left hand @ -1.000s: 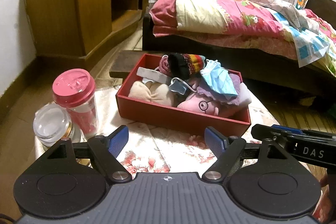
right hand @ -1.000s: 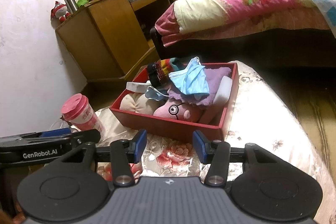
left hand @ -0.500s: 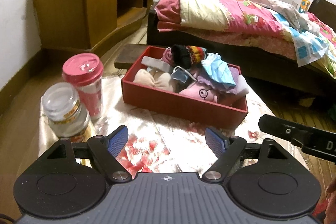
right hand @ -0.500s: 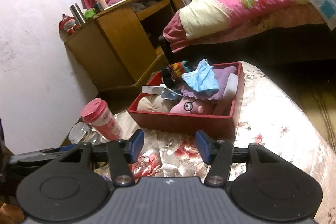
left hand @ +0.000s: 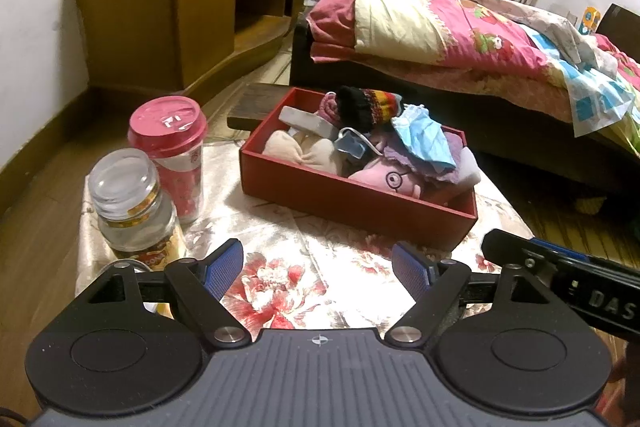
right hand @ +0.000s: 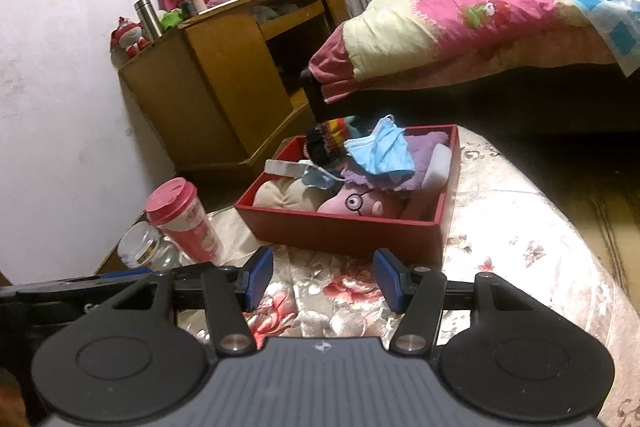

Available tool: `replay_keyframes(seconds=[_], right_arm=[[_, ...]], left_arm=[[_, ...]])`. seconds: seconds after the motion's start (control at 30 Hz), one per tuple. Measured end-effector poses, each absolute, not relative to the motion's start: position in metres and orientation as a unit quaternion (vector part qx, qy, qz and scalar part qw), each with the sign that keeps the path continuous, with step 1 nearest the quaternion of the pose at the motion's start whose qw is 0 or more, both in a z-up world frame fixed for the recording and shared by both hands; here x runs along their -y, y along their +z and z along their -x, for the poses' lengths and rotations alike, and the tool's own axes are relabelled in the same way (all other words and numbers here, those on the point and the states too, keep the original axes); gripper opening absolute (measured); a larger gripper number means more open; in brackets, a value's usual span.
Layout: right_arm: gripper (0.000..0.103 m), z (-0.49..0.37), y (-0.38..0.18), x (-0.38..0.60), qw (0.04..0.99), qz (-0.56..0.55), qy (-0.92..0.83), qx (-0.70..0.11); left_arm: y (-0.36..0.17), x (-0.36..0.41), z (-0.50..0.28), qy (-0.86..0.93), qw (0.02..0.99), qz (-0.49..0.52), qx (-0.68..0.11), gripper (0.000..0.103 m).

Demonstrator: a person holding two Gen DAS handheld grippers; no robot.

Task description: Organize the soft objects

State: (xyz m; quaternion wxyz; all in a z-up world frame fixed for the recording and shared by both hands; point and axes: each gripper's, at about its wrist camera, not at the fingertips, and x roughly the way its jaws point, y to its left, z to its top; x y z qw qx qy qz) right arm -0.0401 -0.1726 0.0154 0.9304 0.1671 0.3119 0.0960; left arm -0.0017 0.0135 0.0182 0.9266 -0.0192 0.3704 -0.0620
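holding soft toys, red box (left hand: 352,193).

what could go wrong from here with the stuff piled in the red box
The blue face mask lies loose atop the heap in the red box, above the rim, so it could slide out if the pile is disturbed. The pink-lidded cup and glass jar stand close to the open left gripper; a sideways swing might topple them.
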Motion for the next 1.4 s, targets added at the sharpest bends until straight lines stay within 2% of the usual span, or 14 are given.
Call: replay_keyframes(seconds=[1.4], right_arm=[[0.027,0.037,0.006,0.175,0.927,-0.18,0.087,-0.317]], left_arm=[[0.017,0.002,0.003,-0.047,0.934,-0.013,-0.354,0.08]])
